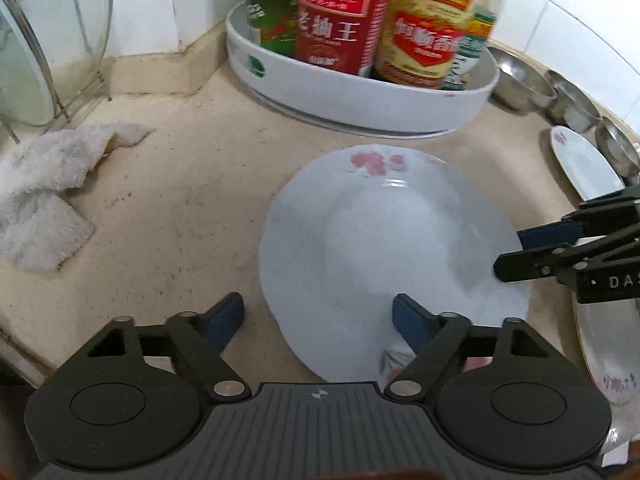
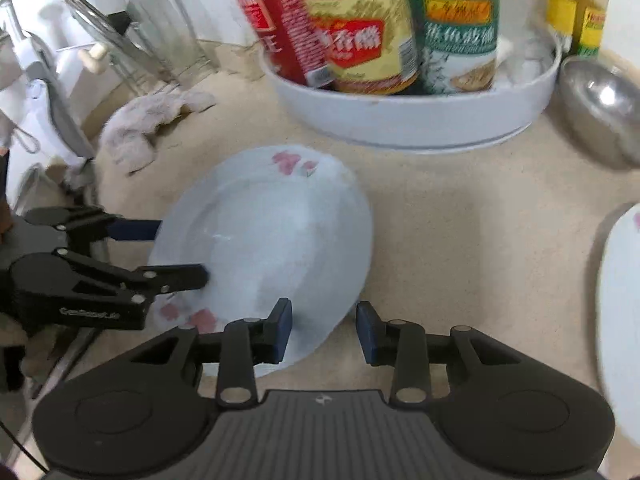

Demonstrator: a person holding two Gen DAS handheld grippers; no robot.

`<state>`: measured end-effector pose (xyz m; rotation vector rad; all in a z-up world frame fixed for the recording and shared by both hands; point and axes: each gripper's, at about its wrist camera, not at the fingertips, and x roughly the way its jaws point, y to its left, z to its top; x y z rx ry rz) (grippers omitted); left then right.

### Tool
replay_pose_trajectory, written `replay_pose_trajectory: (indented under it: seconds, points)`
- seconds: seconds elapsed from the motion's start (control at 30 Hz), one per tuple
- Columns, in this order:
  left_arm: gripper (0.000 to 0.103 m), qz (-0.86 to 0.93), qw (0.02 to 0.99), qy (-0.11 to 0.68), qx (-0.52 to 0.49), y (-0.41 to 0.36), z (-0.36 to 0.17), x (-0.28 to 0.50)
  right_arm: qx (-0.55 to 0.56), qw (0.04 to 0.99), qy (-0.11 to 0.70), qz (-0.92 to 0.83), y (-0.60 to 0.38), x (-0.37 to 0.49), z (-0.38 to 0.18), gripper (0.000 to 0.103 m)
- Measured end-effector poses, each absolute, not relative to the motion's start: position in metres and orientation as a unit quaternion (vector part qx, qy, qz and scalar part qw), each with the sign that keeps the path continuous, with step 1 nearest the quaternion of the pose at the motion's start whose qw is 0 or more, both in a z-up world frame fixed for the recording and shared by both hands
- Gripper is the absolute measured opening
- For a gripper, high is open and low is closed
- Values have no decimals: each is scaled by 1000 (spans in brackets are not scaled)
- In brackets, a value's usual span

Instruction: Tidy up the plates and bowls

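A white plate (image 1: 380,248) with pink flowers lies on the beige counter, and it shows again in the right wrist view (image 2: 260,232). My left gripper (image 1: 318,316) stands wide open at the plate's near-left rim, with one finger over the plate and the other over the counter. From the opposite side, my right gripper (image 2: 324,330) straddles the rim with a narrow gap. Counter shows between the rim and its outer pad, so the pads do not press. Each gripper appears in the other's view, the right gripper (image 1: 510,254) and the left gripper (image 2: 182,252).
A white tray (image 1: 360,100) of sauce bottles stands behind the plate. Steel bowls (image 1: 520,80) and two more flowered plates (image 1: 580,164) line the right side. A crumpled cloth (image 1: 52,184) and a rack with glass lids (image 1: 40,40) are at the left.
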<state>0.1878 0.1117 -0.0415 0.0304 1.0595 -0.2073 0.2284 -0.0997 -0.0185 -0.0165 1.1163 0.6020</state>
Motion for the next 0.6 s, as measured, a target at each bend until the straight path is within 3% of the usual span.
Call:
replay_pose_trajectory:
  seconds: [0.33, 0.6]
  points:
    - [79, -108, 843, 524, 58, 91, -32, 201, -29, 793, 547, 268, -84, 241, -18, 36]
    - [72, -107, 843, 526, 26, 99, -30, 204, 1, 803, 537, 258, -94, 243, -12, 36]
